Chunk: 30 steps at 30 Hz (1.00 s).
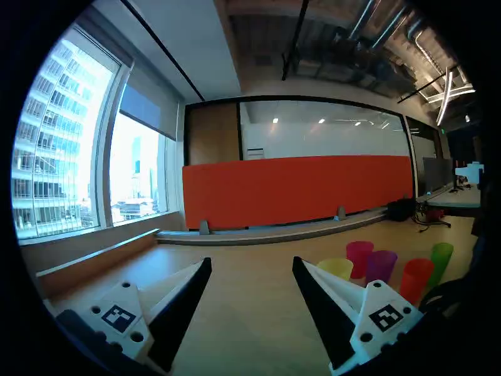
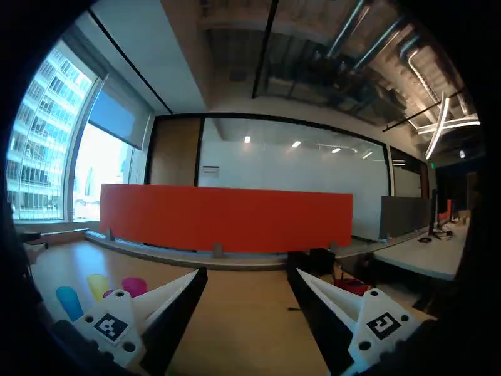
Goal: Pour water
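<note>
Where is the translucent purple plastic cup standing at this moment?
In the left gripper view, the translucent purple plastic cup stands on the wooden table at lower right, between the pink plastic cup and the orange plastic cup.

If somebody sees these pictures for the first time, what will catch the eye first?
The long orange partition across the far side of the wooden table stands out first. Next come the bright plastic cups clustered at the right in the left gripper view.
</note>
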### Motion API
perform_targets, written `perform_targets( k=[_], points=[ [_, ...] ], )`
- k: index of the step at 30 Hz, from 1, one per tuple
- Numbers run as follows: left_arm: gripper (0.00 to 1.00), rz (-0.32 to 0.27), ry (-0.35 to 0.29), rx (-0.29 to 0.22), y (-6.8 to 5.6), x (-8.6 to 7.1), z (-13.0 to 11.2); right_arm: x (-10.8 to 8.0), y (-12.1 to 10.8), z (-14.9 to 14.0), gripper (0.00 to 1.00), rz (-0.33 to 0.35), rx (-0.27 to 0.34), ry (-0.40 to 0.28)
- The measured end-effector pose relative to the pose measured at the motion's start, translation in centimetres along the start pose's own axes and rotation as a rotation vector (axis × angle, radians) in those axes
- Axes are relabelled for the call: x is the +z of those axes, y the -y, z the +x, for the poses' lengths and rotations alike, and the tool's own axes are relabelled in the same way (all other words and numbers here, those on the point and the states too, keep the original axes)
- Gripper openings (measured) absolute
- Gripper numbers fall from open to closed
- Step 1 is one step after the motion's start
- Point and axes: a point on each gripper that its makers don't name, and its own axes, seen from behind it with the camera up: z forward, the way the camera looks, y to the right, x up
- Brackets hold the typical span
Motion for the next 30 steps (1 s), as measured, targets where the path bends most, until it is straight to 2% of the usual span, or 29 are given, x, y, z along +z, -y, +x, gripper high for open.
perform_targets(
  k=[6, 15, 30],
  points=[
    [0.96, 0.004, 0.001, -0.026, -0.2, 0.0, -0.8, -0.1, -0.3, 0.1, 1.00, -0.006, -0.005, 0.002],
    [0.96, 0.002, 0.001, -0.040, -0.8, 0.0, -1.8, 0.0, -0.2, -0.1, 1.00, -0.005, -0.003, 0.006],
    [0.96, -0.019, 0.021, -0.062, -1.2, 0.3, -2.5, -0.3, 0.0, 0.0, 1.00, -0.006, -0.006, 0.007]
  ],
)
